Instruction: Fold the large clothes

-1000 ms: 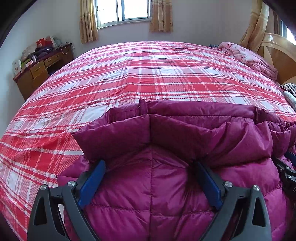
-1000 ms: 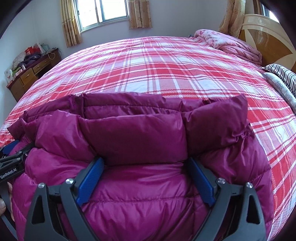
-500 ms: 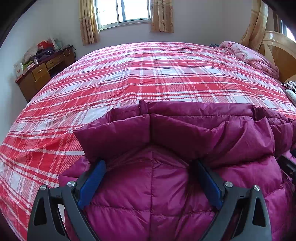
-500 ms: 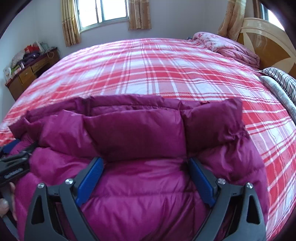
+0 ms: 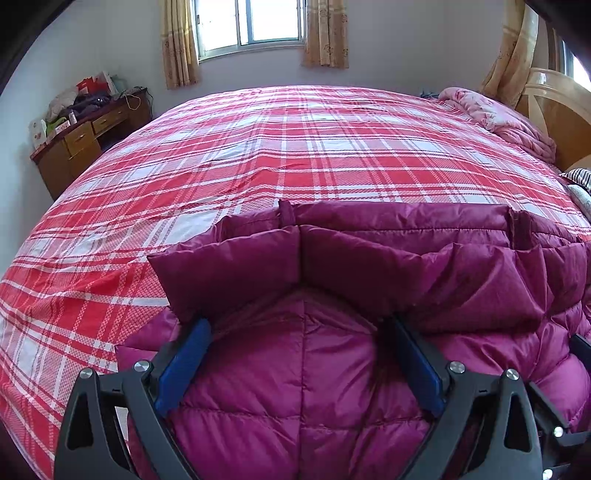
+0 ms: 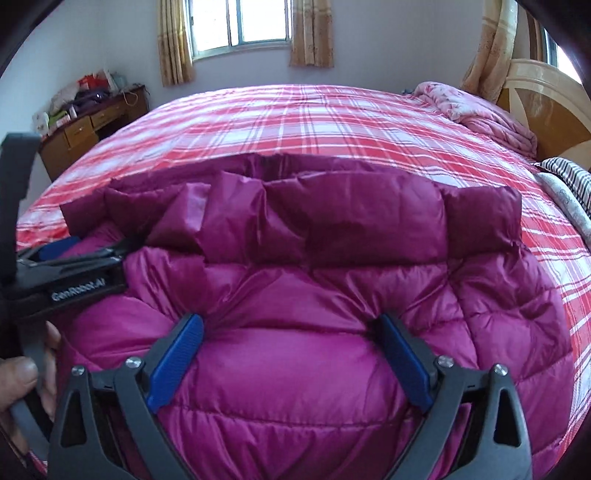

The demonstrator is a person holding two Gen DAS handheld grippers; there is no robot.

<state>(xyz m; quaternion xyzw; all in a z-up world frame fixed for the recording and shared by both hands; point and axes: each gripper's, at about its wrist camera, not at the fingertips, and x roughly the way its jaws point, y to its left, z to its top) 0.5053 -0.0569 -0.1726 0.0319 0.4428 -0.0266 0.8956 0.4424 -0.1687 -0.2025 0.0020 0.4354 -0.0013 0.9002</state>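
Lying puffy, quilted magenta jacket (image 5: 332,369) on plaid bedspread (image 5: 258,166).

Daylight from overexposed window (image 5: 267,22); soft shadows; sharp centre; strong fisheye bending, dark vignetted corners.

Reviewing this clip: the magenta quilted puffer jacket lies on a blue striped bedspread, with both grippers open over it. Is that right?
Not quite. The bedspread is red-and-white plaid, not blue striped, as the left wrist view shows clearly. The rest holds: the magenta quilted puffer jacket lies on it, and the left gripper and right gripper are both open over it.
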